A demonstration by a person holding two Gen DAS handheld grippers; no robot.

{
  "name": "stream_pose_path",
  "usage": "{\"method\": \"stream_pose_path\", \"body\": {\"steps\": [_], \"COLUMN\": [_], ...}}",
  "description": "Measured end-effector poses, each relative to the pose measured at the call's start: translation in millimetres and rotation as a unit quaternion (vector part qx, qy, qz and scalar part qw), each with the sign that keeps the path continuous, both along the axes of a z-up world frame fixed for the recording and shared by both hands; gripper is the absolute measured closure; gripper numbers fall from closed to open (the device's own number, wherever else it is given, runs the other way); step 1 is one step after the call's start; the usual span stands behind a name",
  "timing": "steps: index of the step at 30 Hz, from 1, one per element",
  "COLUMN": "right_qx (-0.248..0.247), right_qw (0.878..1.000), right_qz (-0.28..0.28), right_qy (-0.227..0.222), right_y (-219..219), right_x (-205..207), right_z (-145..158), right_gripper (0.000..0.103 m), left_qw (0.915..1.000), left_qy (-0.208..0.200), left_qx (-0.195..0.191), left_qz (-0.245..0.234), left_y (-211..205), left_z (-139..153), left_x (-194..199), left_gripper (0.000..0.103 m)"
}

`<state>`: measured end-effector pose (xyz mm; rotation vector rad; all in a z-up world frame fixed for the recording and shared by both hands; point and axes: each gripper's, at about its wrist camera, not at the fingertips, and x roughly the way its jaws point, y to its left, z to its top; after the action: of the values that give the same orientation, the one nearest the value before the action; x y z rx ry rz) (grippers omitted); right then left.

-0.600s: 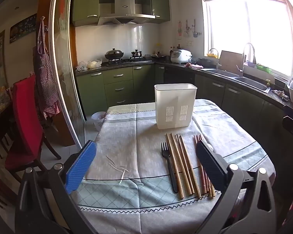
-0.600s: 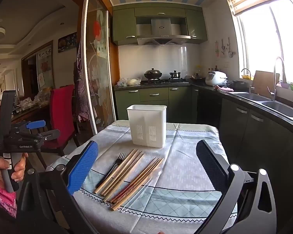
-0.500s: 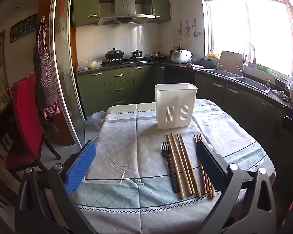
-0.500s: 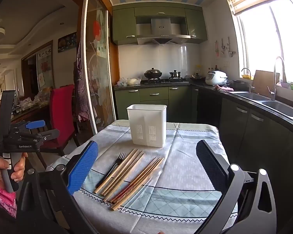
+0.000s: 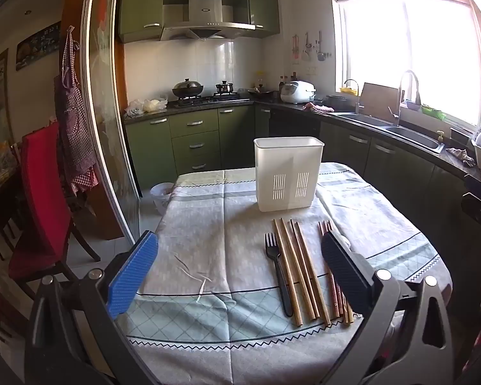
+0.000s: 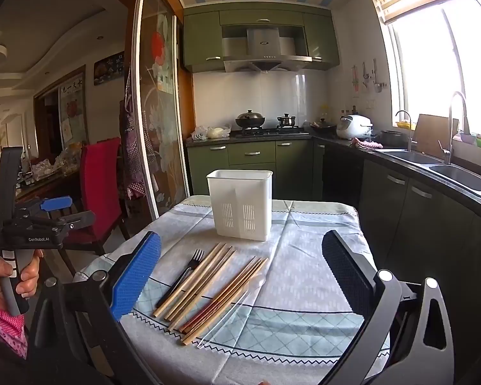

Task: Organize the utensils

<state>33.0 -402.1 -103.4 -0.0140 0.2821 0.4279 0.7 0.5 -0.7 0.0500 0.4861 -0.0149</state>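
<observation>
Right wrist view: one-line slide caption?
Open right hand-held gripper above a black fork, chopsticks and a white utensil holder on the clothed table.

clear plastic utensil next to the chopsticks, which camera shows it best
The right wrist view. There the clear plastic utensil lies fully visible beside the brown wooden chopsticks on the tablecloth. In the left wrist view the left gripper's dark finger covers that spot, so it cannot be made out.
</observation>
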Motion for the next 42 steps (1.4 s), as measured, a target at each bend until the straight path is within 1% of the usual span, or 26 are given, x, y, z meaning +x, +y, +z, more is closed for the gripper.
{"method": "stream_pose_path", "body": {"steps": [8, 13, 17, 24, 31, 42], "right_qx": [-0.002, -0.003, -0.003, -0.007, -0.009, -0.012], "right_qw": [1.000, 1.000, 1.000, 1.000, 1.000, 1.000], "right_qz": [-0.001, -0.001, -0.002, -0.008, -0.012, -0.016], "right_qy": [0.003, 0.008, 0.011, 0.016, 0.021, 0.021], "right_y": [-0.1, 1.8, 2.1, 0.8, 2.4, 1.9], "right_x": [2.3, 7.1, 8.6, 12.4, 18.2, 19.4], "right_z": [-0.4, -3.6, -3.9, -6.4, -11.5, -11.7], "right_gripper": [0.004, 0.004, 0.004, 0.004, 0.004, 0.004], "left_qw": [1.0000, 1.0000, 1.0000, 0.9999, 0.9999, 0.9999], "left_qy": [0.000, 0.002, 0.002, 0.010, 0.010, 0.012], "left_qx": [0.000, 0.001, 0.002, -0.004, -0.004, -0.006], "left_qz": [0.000, -0.002, -0.002, -0.003, -0.002, -0.003], "left_y": [0.2, -2.2, -5.7, -3.3, -1.8, 0.1], "left_z": [0.0, -6.9, -5.3, -10.1, -10.6, -9.1], "left_x": [0.0, 3.5, -0.8, 3.5, 4.6, 4.0], "left_gripper": [0.006, 0.006, 0.006, 0.006, 0.006, 0.006]}}
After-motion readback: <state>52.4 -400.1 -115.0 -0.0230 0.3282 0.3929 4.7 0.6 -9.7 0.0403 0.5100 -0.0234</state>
